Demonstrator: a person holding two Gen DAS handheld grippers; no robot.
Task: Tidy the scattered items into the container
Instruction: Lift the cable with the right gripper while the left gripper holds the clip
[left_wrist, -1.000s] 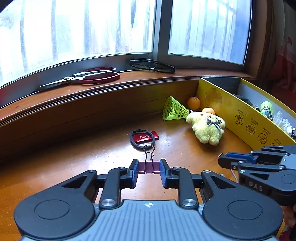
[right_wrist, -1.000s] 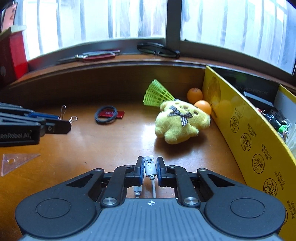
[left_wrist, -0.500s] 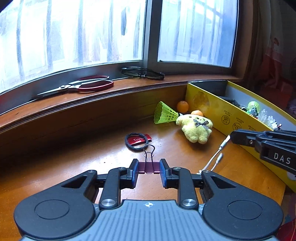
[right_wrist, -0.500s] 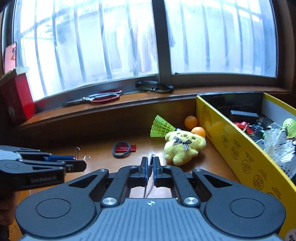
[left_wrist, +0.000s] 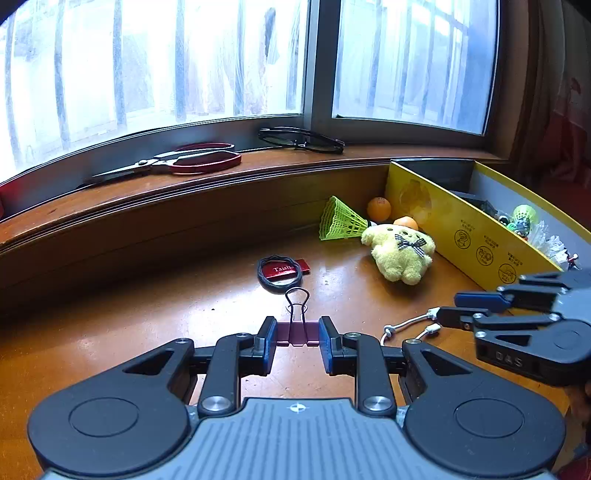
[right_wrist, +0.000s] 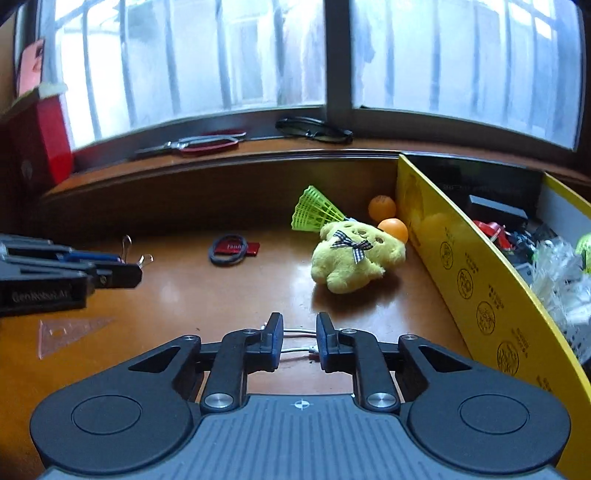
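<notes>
A yellow plush toy (right_wrist: 354, 258) is lying at twelve o'clock, a green shuttlecock (right_wrist: 314, 214) and two orange balls (right_wrist: 393, 229) behind it, beside the yellow box (right_wrist: 476, 280) at two o'clock.

Domestic interior, probably a living room or bedroom. A wooden table (left_wrist: 155, 332) abuts a wooden window sill (left_wrist: 258, 170) below a barred, curtained window (left_wrist: 221, 59). Household clutter supports the reading: scissors (left_wrist: 177, 164) and glasses (left_wrist: 301, 139) on the sill; a plush toy (left_wrist: 400, 254), shuttlecock (left_wrist: 340, 223) and hair tie (left_wrist: 279, 273) toward the table's far edge; a yellow cardboard box (left_wrist: 461, 225) along its right edge.
</notes>
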